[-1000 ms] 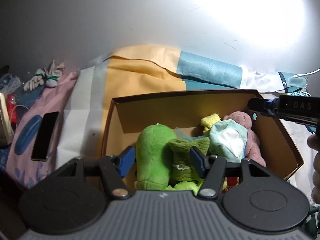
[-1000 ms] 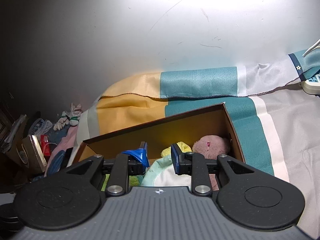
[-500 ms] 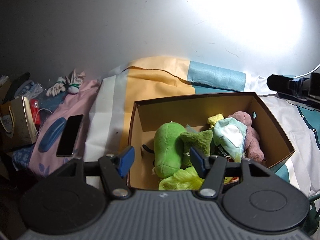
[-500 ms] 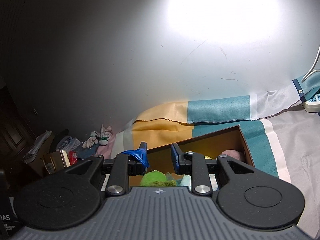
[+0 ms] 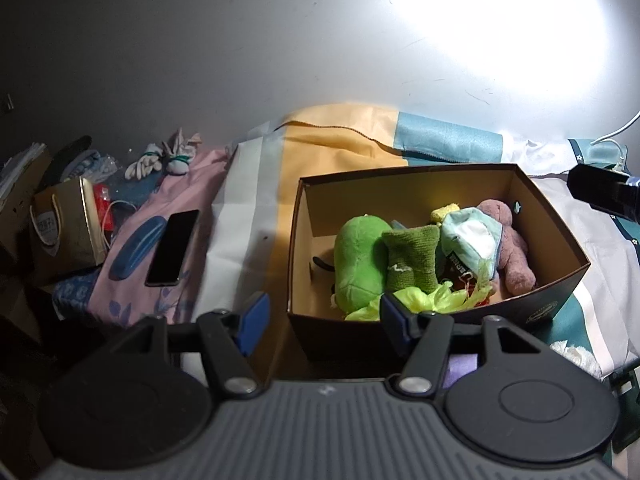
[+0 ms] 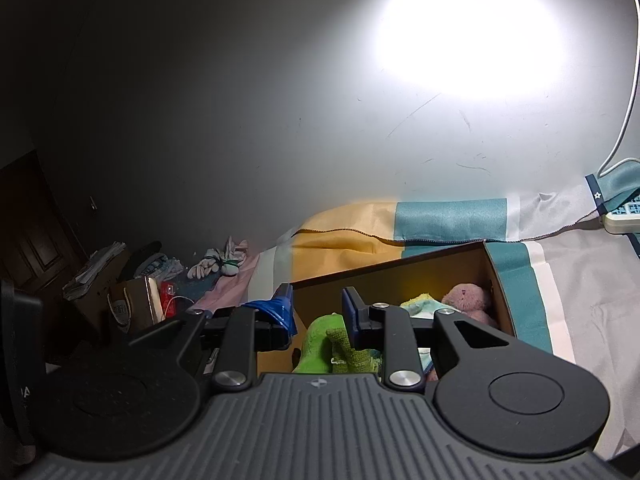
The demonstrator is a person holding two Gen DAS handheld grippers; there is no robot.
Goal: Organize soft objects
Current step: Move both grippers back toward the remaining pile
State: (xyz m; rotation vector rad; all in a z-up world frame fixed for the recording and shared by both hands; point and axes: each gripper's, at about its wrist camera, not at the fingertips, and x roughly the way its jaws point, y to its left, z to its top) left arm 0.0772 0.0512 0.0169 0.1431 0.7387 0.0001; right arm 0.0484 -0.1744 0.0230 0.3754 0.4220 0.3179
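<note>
A brown cardboard box [image 5: 404, 172] stands on a striped bedspread [image 5: 256, 208]. Inside lie a green plush toy [image 5: 360, 256], a green knitted piece [image 5: 412, 260], a pale blue and white cap [image 5: 472, 240], a pink teddy bear [image 5: 512, 240] and crumpled yellow-green fabric [image 5: 432, 300]. My left gripper [image 5: 323, 318] hangs open above the box's near left corner, holding nothing. My right gripper [image 6: 318, 312] is open too, with an empty gap, near the box [image 6: 400, 276] and level with its rim. Its black body [image 5: 600, 192] shows at the right edge of the left wrist view.
A dark phone [image 5: 172, 248] lies on pink cloth left of the box. Farther left are a gold gift bag [image 5: 68, 236] and a bundle of white gloves [image 5: 160, 160]. A white power strip [image 6: 624, 216] sits at the far right. A grey wall runs behind the bed.
Both grippers have drawn back and risen away from the box, which looks smaller and farther now. The right gripper's body has slid to the right edge of the left wrist view.
</note>
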